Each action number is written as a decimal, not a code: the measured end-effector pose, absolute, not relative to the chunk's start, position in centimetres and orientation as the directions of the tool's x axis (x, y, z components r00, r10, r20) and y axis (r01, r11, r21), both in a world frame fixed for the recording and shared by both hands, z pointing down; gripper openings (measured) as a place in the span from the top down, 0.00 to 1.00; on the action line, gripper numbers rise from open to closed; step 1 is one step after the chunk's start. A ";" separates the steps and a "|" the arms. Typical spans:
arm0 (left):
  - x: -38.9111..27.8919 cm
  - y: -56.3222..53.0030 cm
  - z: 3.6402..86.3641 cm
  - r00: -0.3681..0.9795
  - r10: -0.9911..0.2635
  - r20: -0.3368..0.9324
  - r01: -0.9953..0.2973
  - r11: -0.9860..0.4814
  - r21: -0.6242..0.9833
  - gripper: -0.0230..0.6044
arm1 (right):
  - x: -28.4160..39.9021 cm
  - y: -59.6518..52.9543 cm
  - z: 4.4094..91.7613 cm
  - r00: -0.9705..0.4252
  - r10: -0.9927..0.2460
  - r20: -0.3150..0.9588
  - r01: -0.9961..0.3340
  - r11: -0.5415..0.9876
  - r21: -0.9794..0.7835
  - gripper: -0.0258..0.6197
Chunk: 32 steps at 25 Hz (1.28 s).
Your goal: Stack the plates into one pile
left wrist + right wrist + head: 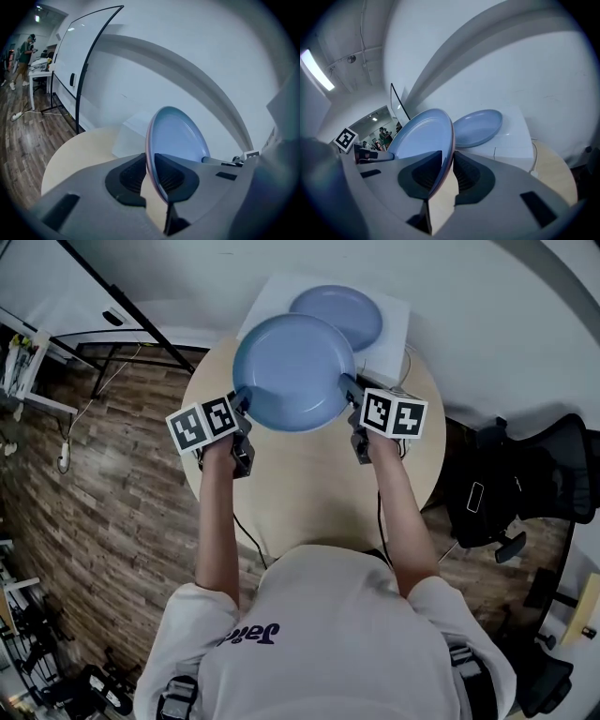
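Note:
I hold a light blue plate (292, 371) lifted above the round beige table (309, 484) between both grippers. My left gripper (240, 407) is shut on its left rim, and my right gripper (349, 390) is shut on its right rim. In the left gripper view the plate (180, 136) stands on edge with its rim pinched at the left gripper (151, 171). In the right gripper view the plate's (423, 136) rim sits between the pads of the right gripper (447, 171). A second blue plate (337, 315) (478, 125) lies on a white box (394, 320) beyond.
The white box (511, 140) stands at the table's far edge against the white wall. A black office chair (525, 484) is at the right. A whiteboard on a black stand (84, 70) is at the left, over wooden floor (112, 474). A person (22, 61) stands far off.

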State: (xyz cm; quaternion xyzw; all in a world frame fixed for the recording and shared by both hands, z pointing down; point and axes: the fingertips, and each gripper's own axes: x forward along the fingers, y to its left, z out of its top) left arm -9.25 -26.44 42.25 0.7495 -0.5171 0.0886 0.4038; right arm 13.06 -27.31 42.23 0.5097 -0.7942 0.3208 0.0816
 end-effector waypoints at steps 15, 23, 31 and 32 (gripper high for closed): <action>-1.4 -38.8 39.4 0.546 -0.692 0.473 -0.816 -0.312 0.486 0.87 | 20.5 -37.2 37.8 -0.362 -0.836 0.412 -0.908 0.216 -0.358 0.83; 1.2 -45.3 41.7 0.549 -0.638 0.539 -0.829 -0.333 0.450 0.86 | 22.9 -43.0 39.6 -0.304 -0.819 0.487 -0.931 0.148 -0.333 0.83; 2.6 -46.7 46.0 0.535 -0.582 0.612 -0.842 -0.309 0.443 0.85 | 24.3 -44.7 43.7 -0.258 -0.765 0.590 -0.954 0.103 -0.283 0.83; 2.6 -46.8 46.3 0.532 -0.584 0.613 -0.844 -0.307 0.439 0.85 | 24.4 -44.8 43.9 -0.253 -0.762 0.596 -0.956 0.101 -0.277 0.83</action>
